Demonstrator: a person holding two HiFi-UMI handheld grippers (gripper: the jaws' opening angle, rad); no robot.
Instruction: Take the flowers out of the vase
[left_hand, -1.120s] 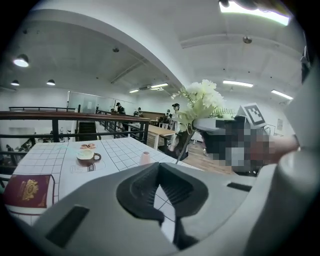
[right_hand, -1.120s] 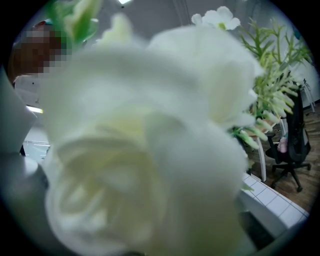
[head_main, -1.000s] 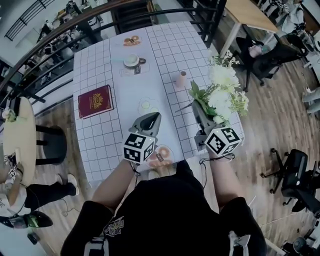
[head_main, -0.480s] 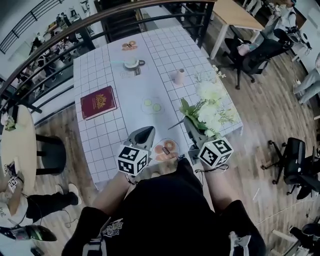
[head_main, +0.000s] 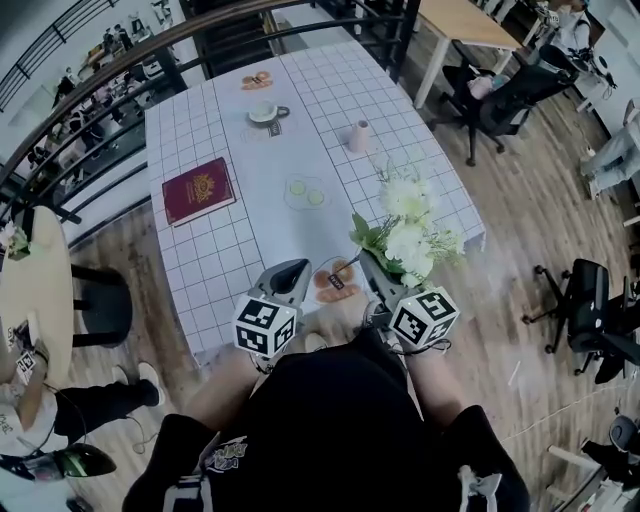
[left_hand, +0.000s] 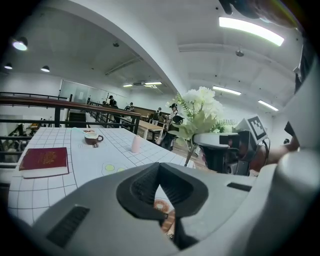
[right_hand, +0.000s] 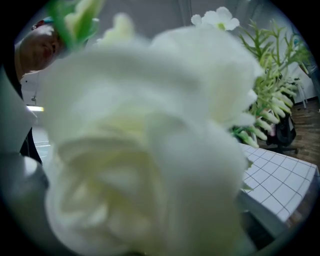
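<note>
Flowers (head_main: 408, 235) clamped in right gripper (head_main: 375, 272), well clear of vase (head_main: 359, 136); left gripper (head_main: 298, 270) closed, empty. Removal judged done; next move: set bouquet down on table (head_main: 230, 250)

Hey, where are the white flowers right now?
In the head view the white flowers are at right, held in the right tool above the gridded table's near edge, apart from the pink vase farther up it.

table (head_main: 330, 90): book (head_main: 198, 190) left | vase (head_main: 359, 136) right | cup (head_main: 265, 113) behind | flowers (head_main: 410, 225) nearest
</note>
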